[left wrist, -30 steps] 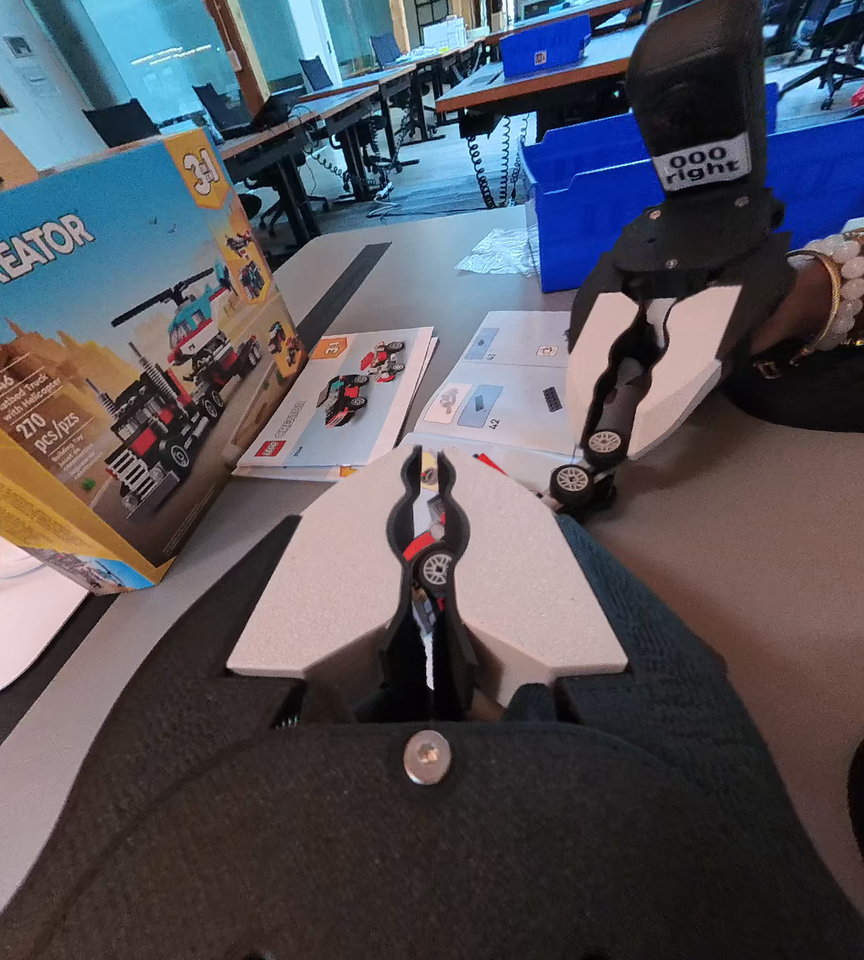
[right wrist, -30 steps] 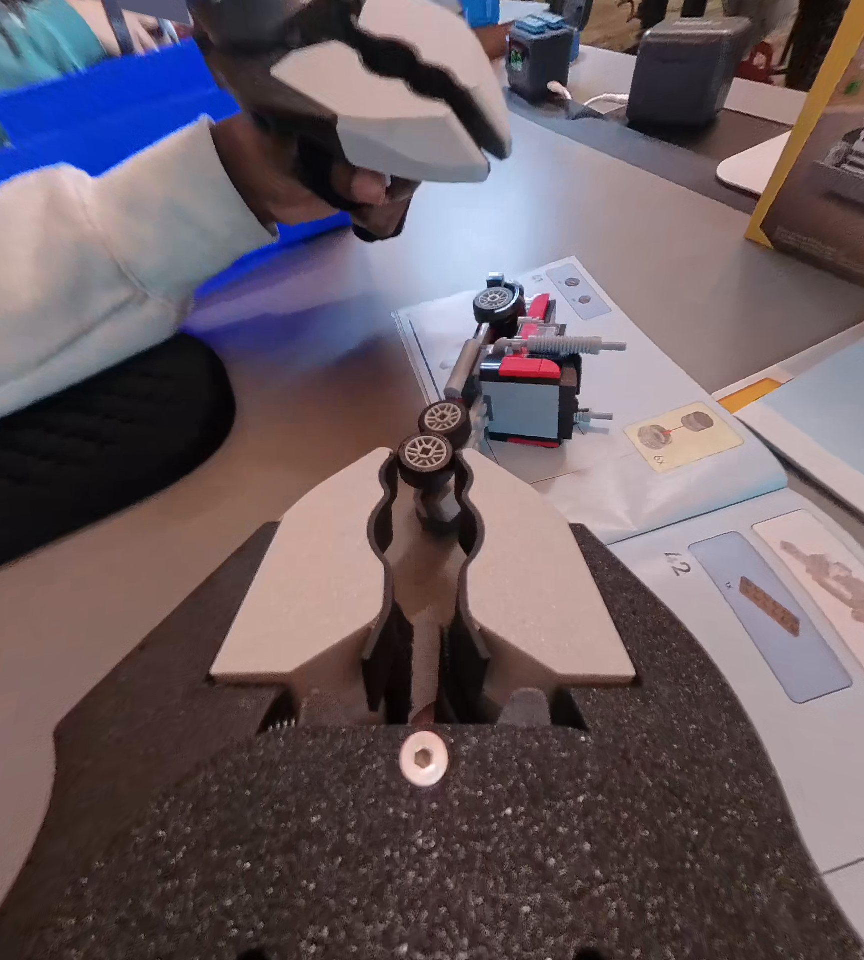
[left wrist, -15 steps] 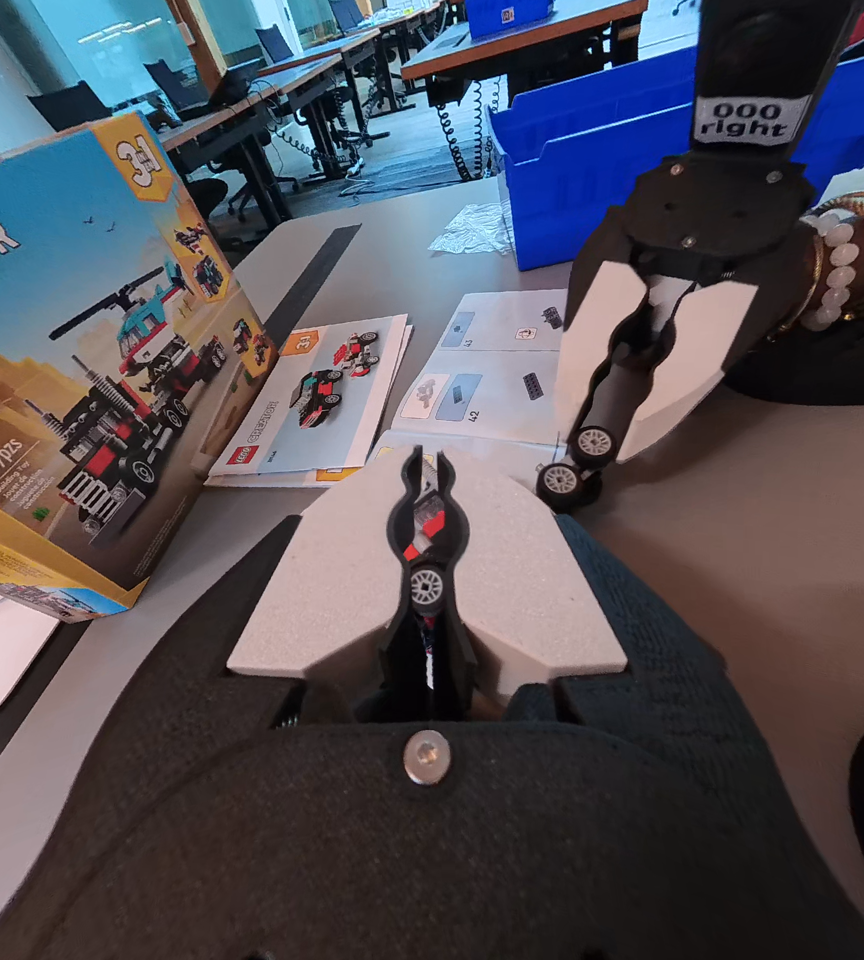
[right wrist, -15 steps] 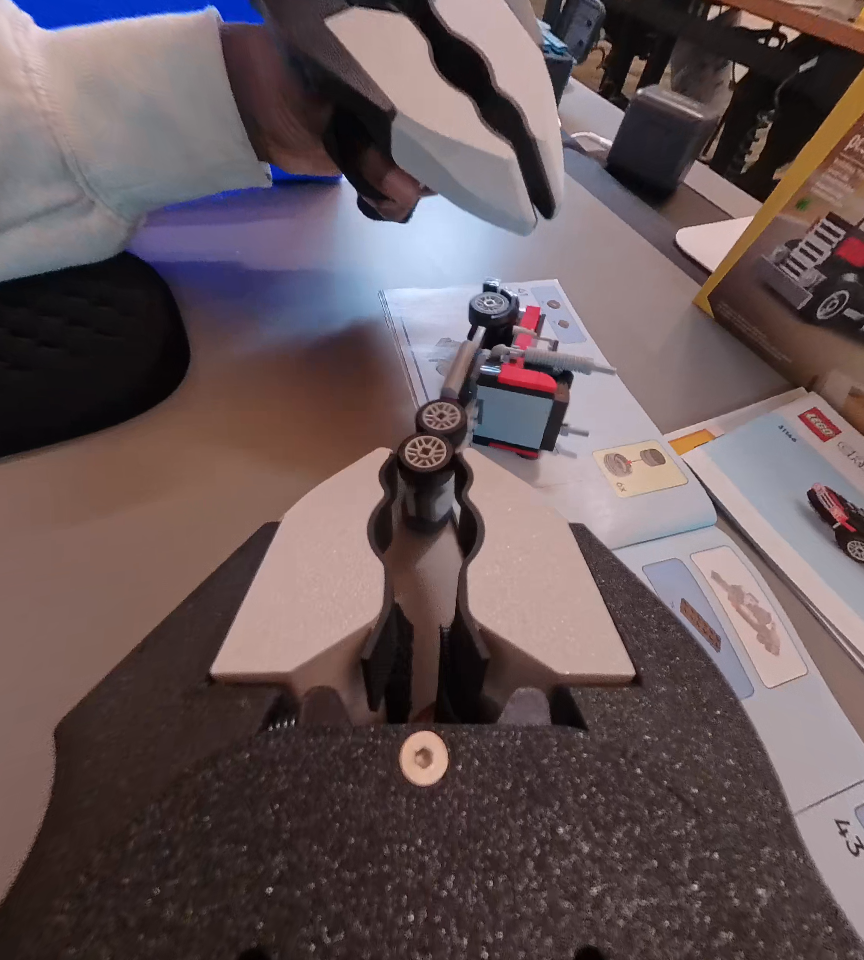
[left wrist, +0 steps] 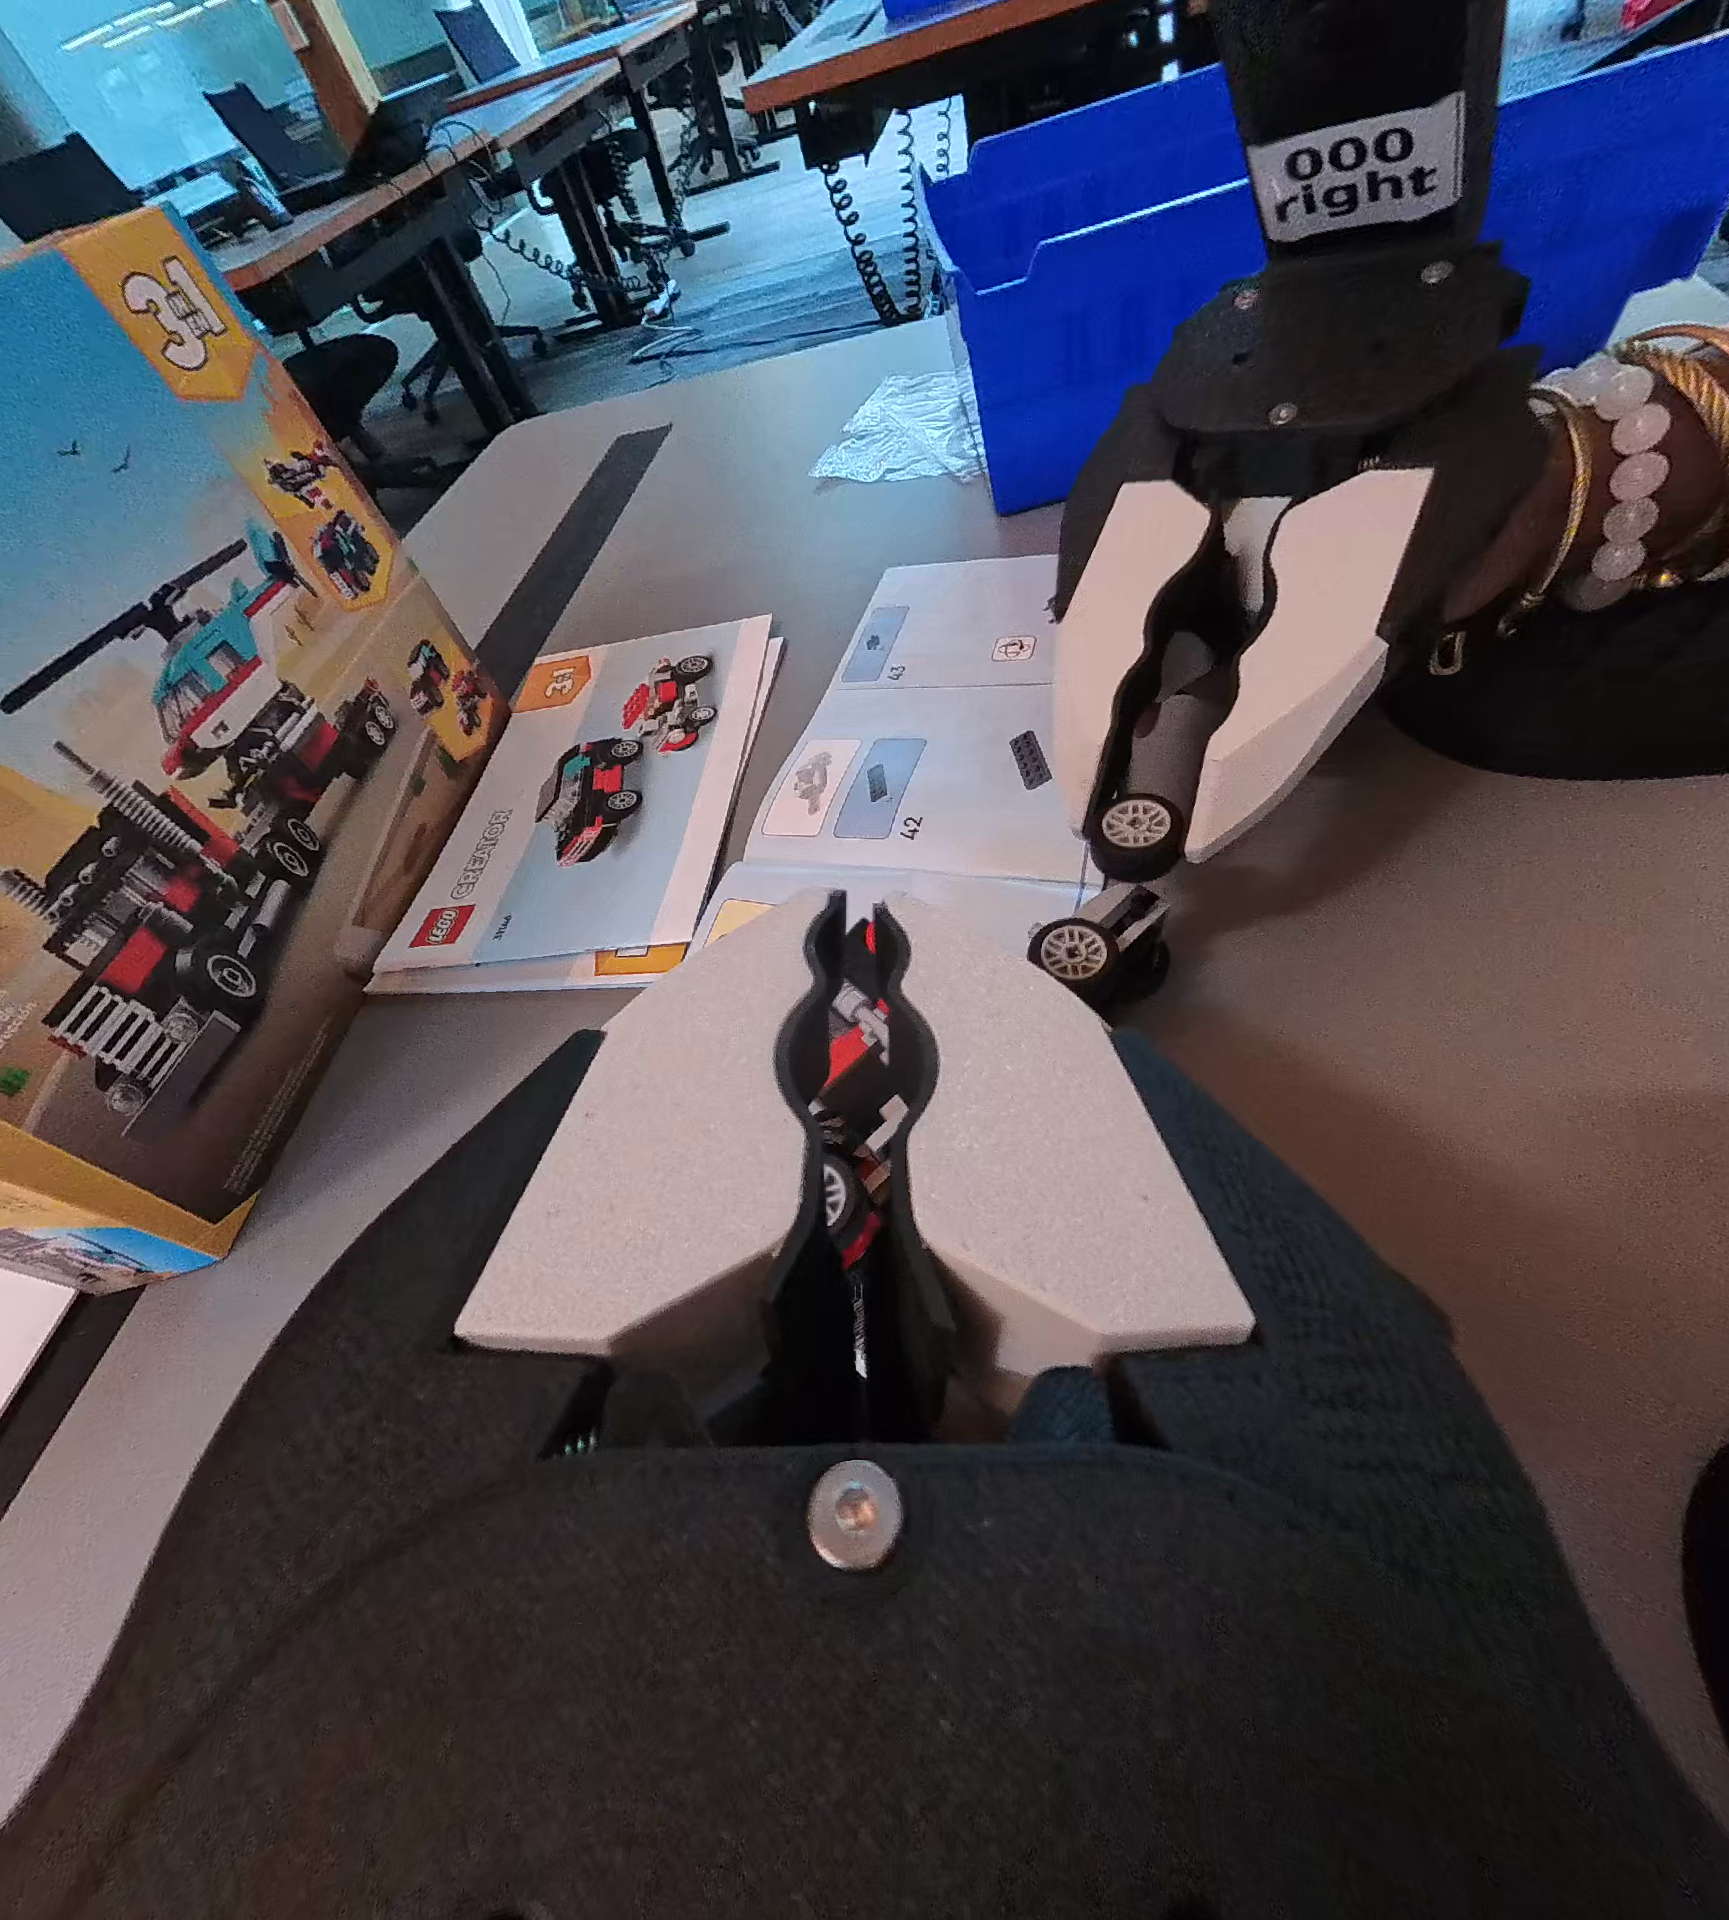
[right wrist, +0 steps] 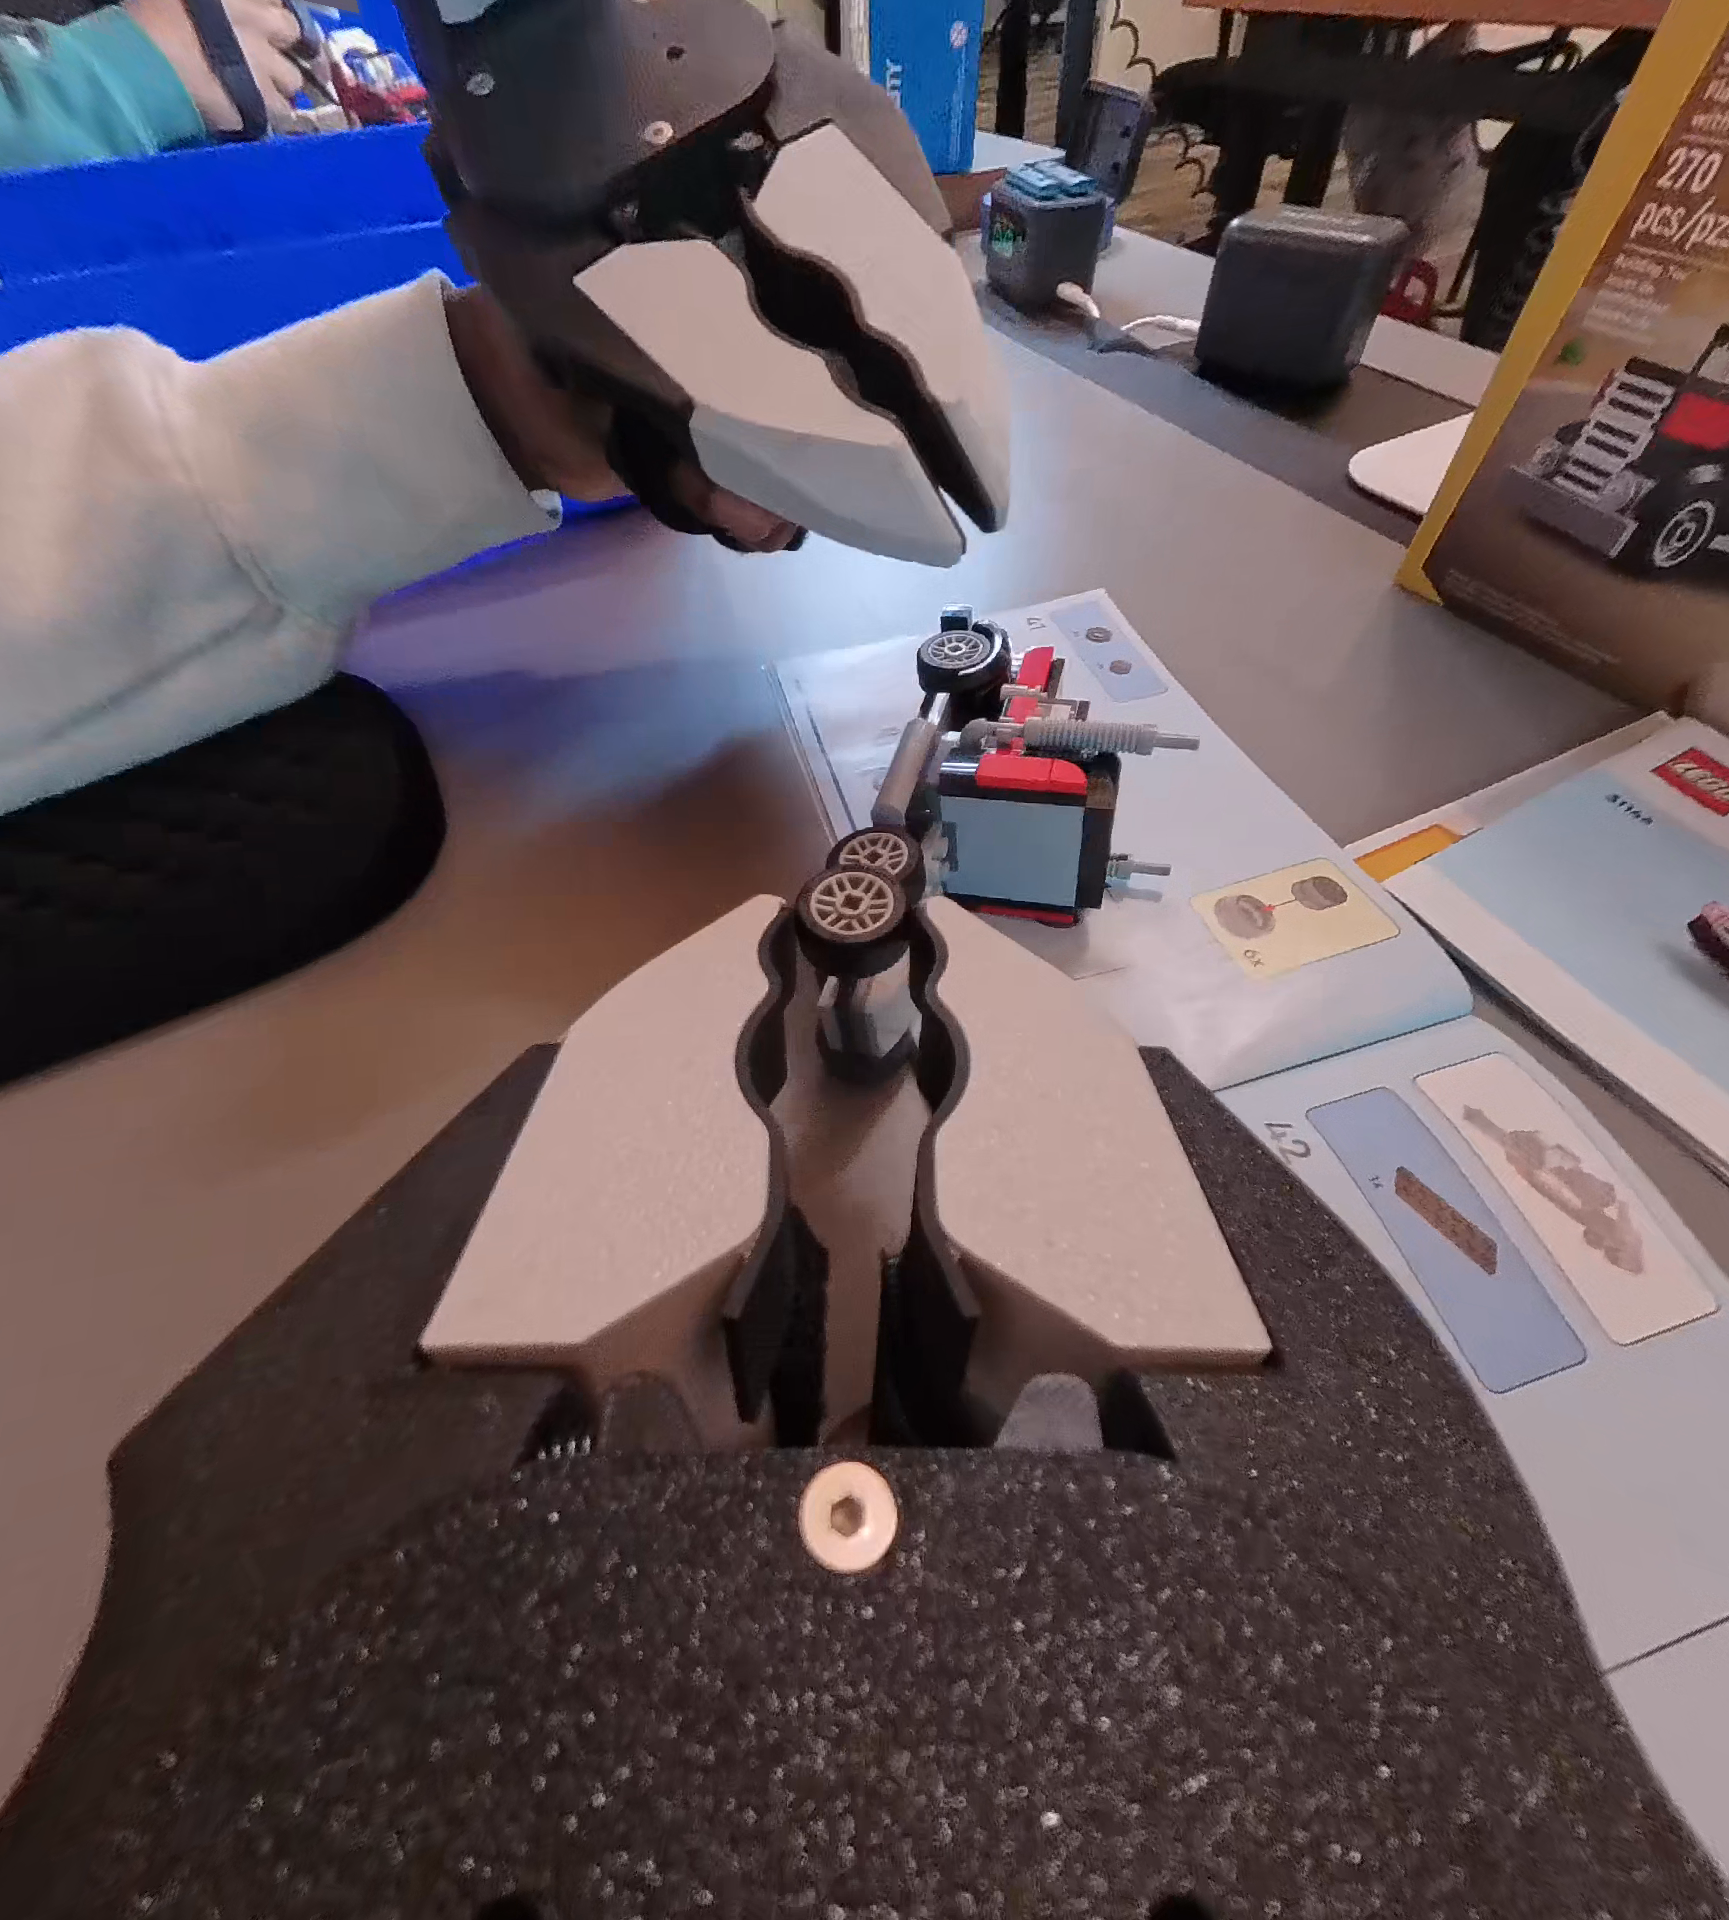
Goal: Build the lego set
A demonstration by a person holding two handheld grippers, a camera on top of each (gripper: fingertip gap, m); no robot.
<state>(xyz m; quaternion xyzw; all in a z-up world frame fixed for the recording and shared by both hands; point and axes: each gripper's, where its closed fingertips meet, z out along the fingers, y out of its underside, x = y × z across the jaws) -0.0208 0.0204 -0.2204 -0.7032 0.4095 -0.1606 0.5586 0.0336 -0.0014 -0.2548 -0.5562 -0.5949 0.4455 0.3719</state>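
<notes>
This is an open-plan office: rows of long wooden-topped desks (left wrist: 548, 104) run back toward glass partitions (left wrist: 164, 73), with black swivel chairs (left wrist: 340, 374) pushed in along them and coiled cables (left wrist: 875, 239) hanging below. The grey desk (left wrist: 1462, 1091) up front is a work station, with a blue plastic bin (left wrist: 1099, 291) at its far edge.
</notes>
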